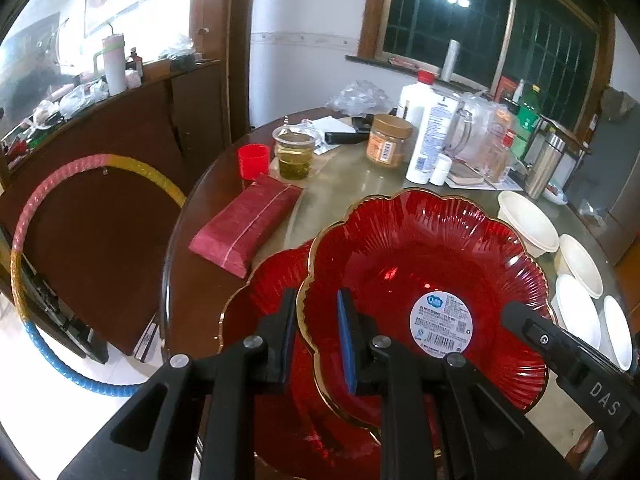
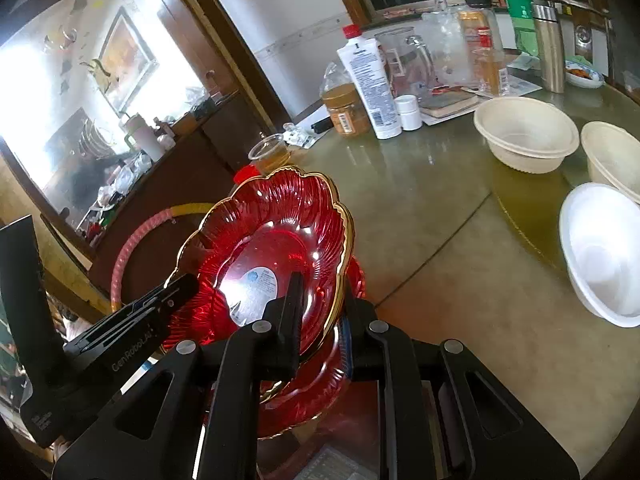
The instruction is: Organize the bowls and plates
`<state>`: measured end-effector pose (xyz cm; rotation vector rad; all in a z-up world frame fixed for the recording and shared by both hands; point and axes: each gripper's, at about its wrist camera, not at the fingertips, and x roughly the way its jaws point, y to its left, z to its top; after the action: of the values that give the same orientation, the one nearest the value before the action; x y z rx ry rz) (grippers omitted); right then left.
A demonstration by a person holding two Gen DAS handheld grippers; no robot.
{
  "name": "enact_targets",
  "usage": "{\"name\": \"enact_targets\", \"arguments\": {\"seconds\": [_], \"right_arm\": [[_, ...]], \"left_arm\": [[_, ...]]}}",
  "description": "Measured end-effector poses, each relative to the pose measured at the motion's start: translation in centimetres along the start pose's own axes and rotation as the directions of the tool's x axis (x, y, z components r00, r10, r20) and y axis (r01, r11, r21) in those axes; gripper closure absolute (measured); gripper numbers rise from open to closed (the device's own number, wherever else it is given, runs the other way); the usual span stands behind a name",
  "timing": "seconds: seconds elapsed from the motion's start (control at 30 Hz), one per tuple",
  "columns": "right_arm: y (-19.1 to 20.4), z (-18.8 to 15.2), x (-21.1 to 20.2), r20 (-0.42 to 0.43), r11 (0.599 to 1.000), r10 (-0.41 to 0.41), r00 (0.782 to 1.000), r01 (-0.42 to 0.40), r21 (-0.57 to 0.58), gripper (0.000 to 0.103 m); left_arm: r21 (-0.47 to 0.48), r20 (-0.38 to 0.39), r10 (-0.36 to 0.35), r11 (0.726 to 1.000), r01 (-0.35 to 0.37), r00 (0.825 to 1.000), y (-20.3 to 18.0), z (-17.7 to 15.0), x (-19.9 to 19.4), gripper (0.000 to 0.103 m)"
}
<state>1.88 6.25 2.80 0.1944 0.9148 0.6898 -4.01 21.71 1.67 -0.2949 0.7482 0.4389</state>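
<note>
A red glass plate (image 1: 424,256) with a gold scalloped rim and a round white label is held tilted above a second red plate (image 1: 276,280) that lies on the table. My left gripper (image 1: 318,324) is shut on the upper plate's near-left rim, one finger on each side. My right gripper (image 2: 320,312) is shut on the opposite rim of the same plate (image 2: 276,216); its finger also shows in the left wrist view (image 1: 520,316). The lower plate (image 2: 316,396) shows under it. Several cream and white bowls (image 2: 524,136) stand on the table to the right.
The round table (image 2: 440,216) carries a red cloth pack (image 1: 246,224), a red cup (image 1: 253,160), a cup of tea (image 1: 294,152), a jar (image 1: 386,140), a white bottle (image 1: 426,136), a steel flask (image 2: 550,52) and a glass jug. A striped hoop (image 1: 24,216) leans at the left.
</note>
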Motion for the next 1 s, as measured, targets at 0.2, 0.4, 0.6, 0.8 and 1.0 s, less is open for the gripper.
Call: {"name": "enact_targets", "arguments": {"seconds": [0.2, 0.4, 0.6, 0.8, 1.0], "right_arm": [[0.8, -0.1, 0.8, -0.014, 1.0, 0.005, 1.0, -0.005, -0.027, 0.088], [0.9, -0.1, 1.6, -0.029, 0.999, 0.01, 1.0, -0.011, -0.045, 0.088], [1.2, -0.2, 2.3, -0.041, 0.998, 0.01, 0.999, -0.012, -0.063, 0.088], [1.5, -0.2, 2.9, -0.054, 0.997, 0.002, 0.999, -0.006, -0.077, 0.088], [1.9, -0.4, 3.6, -0.077, 0.996, -0.013, 0.997, 0.006, -0.092, 0.088]], "left_arm": [[-0.01, 0.009, 0.019, 1.0, -0.019, 1.0, 1.0, -0.4, 0.0, 0.085], [-0.015, 0.018, 0.038, 0.999, -0.037, 0.999, 1.7, -0.7, 0.0, 0.085], [-0.025, 0.02, 0.049, 0.999, -0.048, 0.999, 2.3, -1.0, 0.0, 0.085], [-0.03, 0.012, 0.056, 0.998, -0.055, 0.998, 2.7, -1.2, 0.3, 0.085], [-0.035, -0.001, 0.065, 0.997, -0.065, 0.998, 3.2, -1.6, 0.7, 0.085]]}}
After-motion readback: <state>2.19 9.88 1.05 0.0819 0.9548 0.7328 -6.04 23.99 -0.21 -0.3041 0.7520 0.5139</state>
